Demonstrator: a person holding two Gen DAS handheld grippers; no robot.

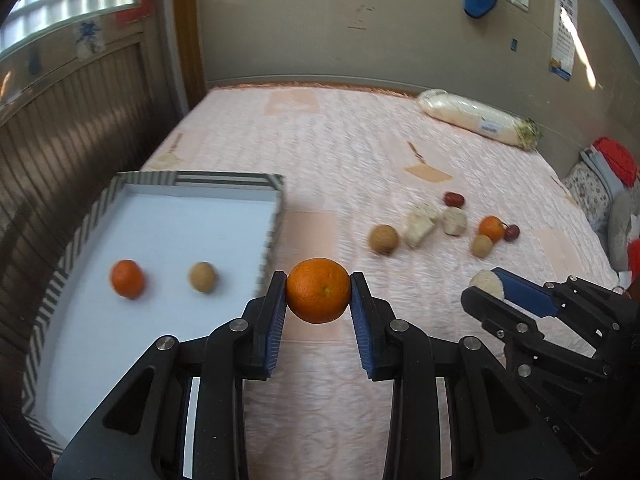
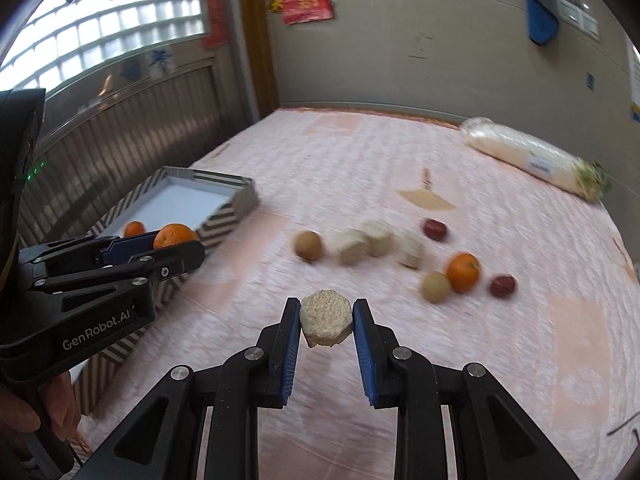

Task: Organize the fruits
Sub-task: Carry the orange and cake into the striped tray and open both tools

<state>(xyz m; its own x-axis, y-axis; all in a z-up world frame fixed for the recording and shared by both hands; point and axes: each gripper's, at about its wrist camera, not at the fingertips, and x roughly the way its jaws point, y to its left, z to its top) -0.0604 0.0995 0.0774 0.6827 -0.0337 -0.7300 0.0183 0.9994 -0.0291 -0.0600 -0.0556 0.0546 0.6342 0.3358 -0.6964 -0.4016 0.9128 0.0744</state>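
Note:
My left gripper (image 1: 318,280) is shut on an orange (image 1: 318,290), held above the pink bed cover just right of the striped box (image 1: 224,179). The box holds another orange (image 1: 127,279) and a tan round fruit (image 1: 203,277). My right gripper (image 2: 326,305) is shut on a pale beige chunk (image 2: 326,323), held above the bed. On the bed lie a tan fruit (image 2: 308,245), several beige chunks (image 2: 354,247), an orange (image 2: 463,272), another tan fruit (image 2: 436,287) and two dark red fruits (image 2: 502,286).
A wrapped white radish (image 2: 532,158) lies at the far right of the bed. A wooden panelled wall (image 1: 68,128) runs along the left behind the box. Cushions and clothes (image 1: 600,196) sit at the right edge.

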